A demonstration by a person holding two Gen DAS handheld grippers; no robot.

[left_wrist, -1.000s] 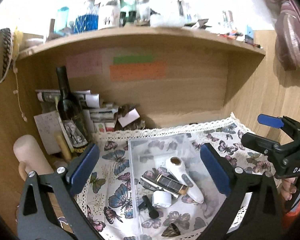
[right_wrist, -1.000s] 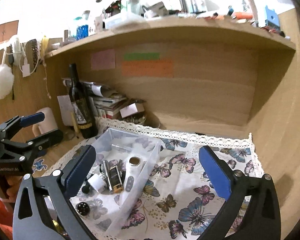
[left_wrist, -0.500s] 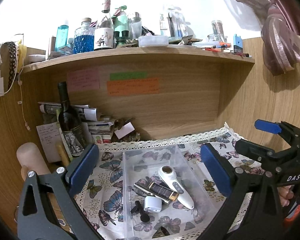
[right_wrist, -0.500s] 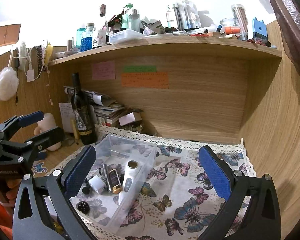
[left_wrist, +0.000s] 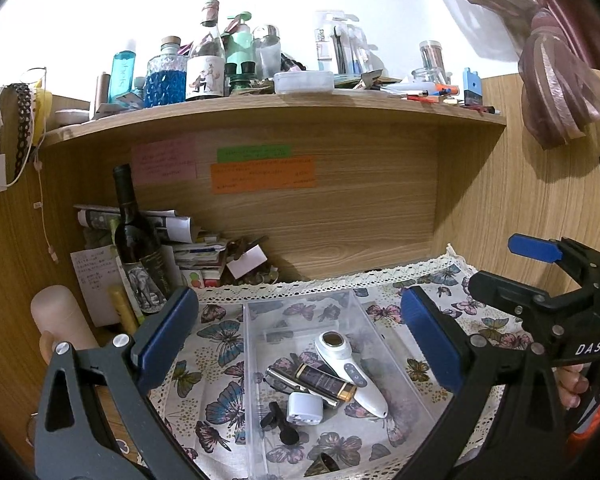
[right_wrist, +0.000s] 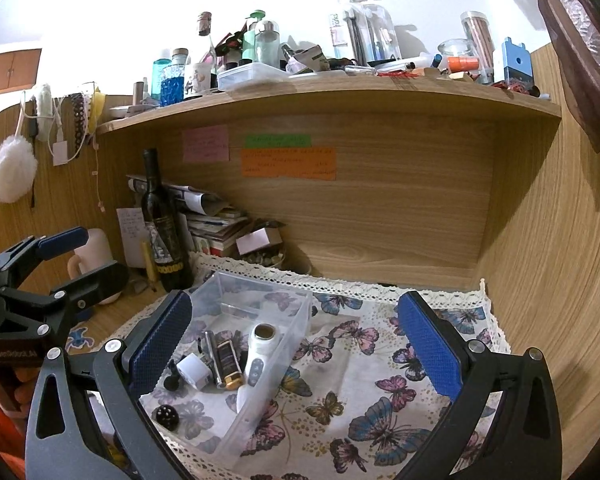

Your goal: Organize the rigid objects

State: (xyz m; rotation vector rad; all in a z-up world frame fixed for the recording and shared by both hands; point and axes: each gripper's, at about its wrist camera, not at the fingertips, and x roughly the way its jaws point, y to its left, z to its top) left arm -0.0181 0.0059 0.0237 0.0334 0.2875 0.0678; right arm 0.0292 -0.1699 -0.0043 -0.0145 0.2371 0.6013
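Observation:
A clear plastic box stands on a butterfly cloth under a wooden shelf. Inside it lie a white handheld device, a black-and-gold case, a silver pen-like stick, a white cube and a small black piece. My left gripper hangs open above the box, holding nothing. My right gripper is open too, over the box and the cloth beside it. The white device and the cube show there as well. A black dotted ball sits at the box's near end.
A dark wine bottle and a pile of papers fill the back left corner. A pale pink mug stands at the left. The upper shelf is crowded with bottles and jars. Wooden walls close in behind and on the right.
Both grippers have drawn back and up from the box, so it looks smaller and lower and the shelf top has come into view. Both stay open and nothing in the box moved.

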